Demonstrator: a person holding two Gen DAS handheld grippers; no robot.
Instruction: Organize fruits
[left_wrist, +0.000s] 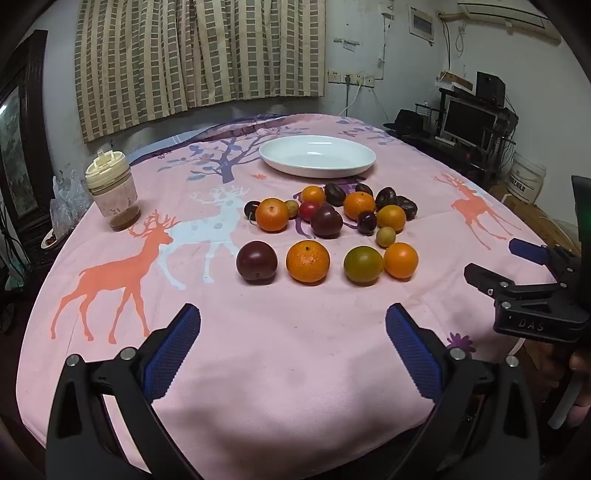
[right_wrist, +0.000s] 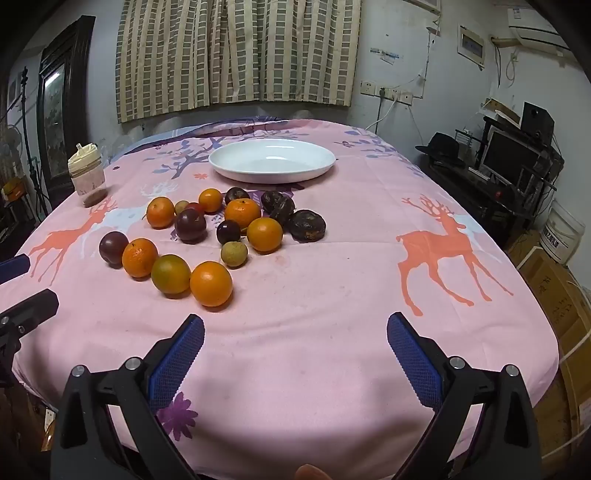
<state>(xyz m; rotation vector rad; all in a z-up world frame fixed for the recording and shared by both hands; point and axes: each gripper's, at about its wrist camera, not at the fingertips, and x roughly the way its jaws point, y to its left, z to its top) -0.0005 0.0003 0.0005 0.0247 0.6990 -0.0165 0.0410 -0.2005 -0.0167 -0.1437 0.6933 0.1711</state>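
Left gripper (left_wrist: 293, 325) and right gripper (right_wrist: 295, 334): jaws wide apart, holding nothing, hovering over the near table (right_wrist: 332, 369) edge. Fruits (left_wrist: 325, 229) loose mid-table on the pink cloth, just in front of the white plate (left_wrist: 317, 155).

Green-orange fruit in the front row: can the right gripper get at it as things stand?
Probably yes. The right gripper is open and empty, and bare cloth lies between it and the green-orange fruit. The orange touching its side may crowd one of the fingers.

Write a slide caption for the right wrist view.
Open right gripper faces loose fruits before an empty white plate on the pink cloth.
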